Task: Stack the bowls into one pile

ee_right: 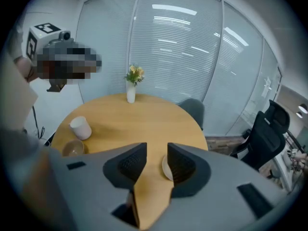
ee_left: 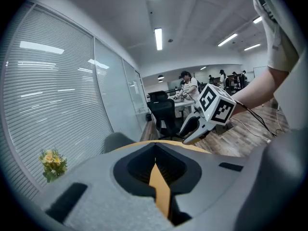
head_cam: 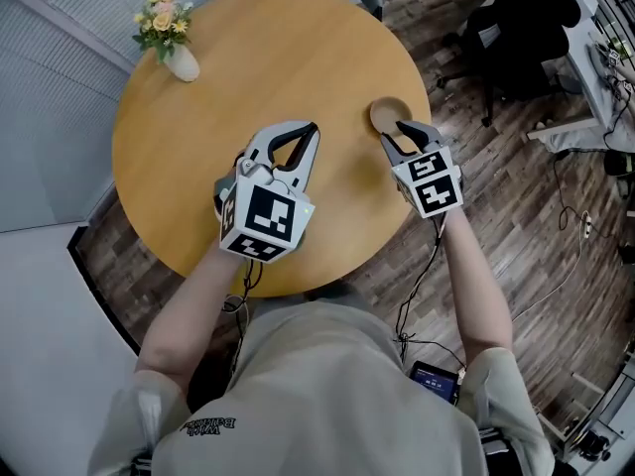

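A tan bowl (head_cam: 389,113) sits on the round wooden table (head_cam: 208,117) near its right edge. My right gripper (head_cam: 398,133) hovers just in front of it, jaws open and empty. In the right gripper view this bowl (ee_right: 165,168) peeks out beside the right finger (ee_right: 182,163). A second, brownish bowl (ee_right: 73,148) lies at the table's left edge with a white cup (ee_right: 80,127) next to it; the head view hides both. My left gripper (head_cam: 305,133) is shut with nothing in it, above the table's middle. In its own view the left gripper (ee_left: 155,150) shows closed jaws.
A white vase of flowers (head_cam: 171,46) stands at the table's far left edge, and the flowers (ee_left: 52,163) show again low on the left. A black office chair (head_cam: 516,28) is on the wood floor to the right. Glass walls with blinds (ee_right: 168,47) lie beyond the table.
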The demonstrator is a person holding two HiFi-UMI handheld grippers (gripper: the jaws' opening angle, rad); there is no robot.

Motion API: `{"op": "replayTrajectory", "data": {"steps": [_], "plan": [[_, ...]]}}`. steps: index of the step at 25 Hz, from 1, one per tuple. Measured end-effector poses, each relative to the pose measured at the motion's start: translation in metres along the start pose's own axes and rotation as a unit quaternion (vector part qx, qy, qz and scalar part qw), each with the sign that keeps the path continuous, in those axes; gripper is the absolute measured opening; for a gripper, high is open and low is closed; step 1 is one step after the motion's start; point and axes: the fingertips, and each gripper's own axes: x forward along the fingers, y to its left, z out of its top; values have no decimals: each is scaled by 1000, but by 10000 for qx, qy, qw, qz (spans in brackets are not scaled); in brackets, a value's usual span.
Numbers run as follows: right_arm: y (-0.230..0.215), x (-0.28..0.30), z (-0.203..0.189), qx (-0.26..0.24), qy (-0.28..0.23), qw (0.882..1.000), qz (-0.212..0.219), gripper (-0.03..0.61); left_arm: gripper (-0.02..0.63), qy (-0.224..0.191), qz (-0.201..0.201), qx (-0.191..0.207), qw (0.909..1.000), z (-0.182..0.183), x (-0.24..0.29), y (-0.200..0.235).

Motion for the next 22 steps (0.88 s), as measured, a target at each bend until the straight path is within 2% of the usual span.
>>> {"op": "replayTrajectory", "data": {"steps": [3,13,18,22], "plan": [[-3,18,-16,-156,248,9996,57,135,21,120,-17,16,9999,-7,11,-2],[-2,77,-62,-240,877,9949,428,135,21,608,-206,-16,9979,-46,47,-15],[-1,101,-84,-297,1202,9909,522,135,21,818,-333,-212,9959,-71,63,-23],[-12,118,-98,-247,1344,9900,350,133,21,892,-500,-465,9937,-83,72,-29]]}}
